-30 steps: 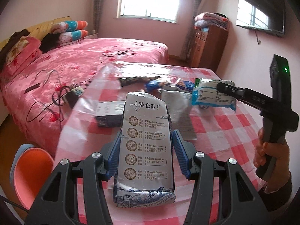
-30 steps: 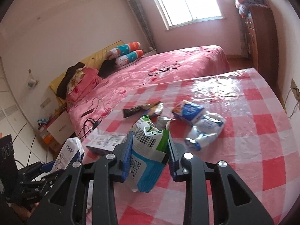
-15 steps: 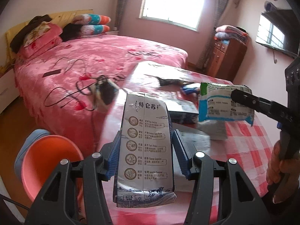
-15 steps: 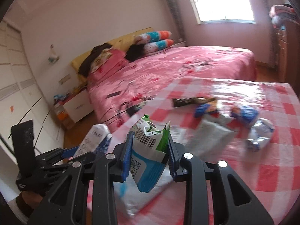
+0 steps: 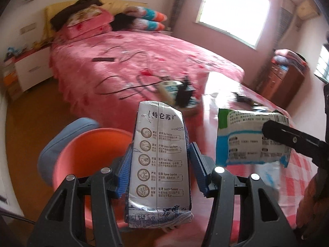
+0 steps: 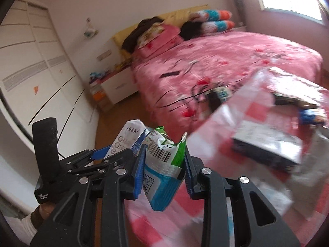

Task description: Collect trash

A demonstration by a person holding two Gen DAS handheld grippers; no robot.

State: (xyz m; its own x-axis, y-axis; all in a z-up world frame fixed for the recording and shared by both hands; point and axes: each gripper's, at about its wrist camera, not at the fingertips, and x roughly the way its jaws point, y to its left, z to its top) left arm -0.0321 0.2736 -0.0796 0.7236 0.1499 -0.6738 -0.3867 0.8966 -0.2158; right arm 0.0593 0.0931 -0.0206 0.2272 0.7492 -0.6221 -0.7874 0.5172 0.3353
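My left gripper [image 5: 159, 158] is shut on a flattened white milk carton [image 5: 159, 164] with blue print, held upright. Just behind and left of it stands an orange bin [image 5: 82, 154] on the floor. My right gripper [image 6: 163, 160] is shut on a crumpled white, blue and green wrapper [image 6: 162, 166]. In the left wrist view that wrapper [image 5: 248, 138] hangs to the right of the carton, at the table's edge, pinched by a black finger. In the right wrist view the left gripper with the carton [image 6: 127, 138] sits lower left.
A table with a red-and-white checked cloth [image 6: 257, 111] carries a dark box [image 6: 267, 144] and more wrappers [image 6: 310, 115]. A pink bed [image 5: 133, 61] with cables and a charger lies behind. A blue item [image 5: 61, 133] rests behind the bin. White drawers [image 6: 115, 82] stand by the wall.
Both grippers have swung left off the table toward the floor side, each still holding its item. The orange bin has come closer under the carton, and the table has slid to the right.
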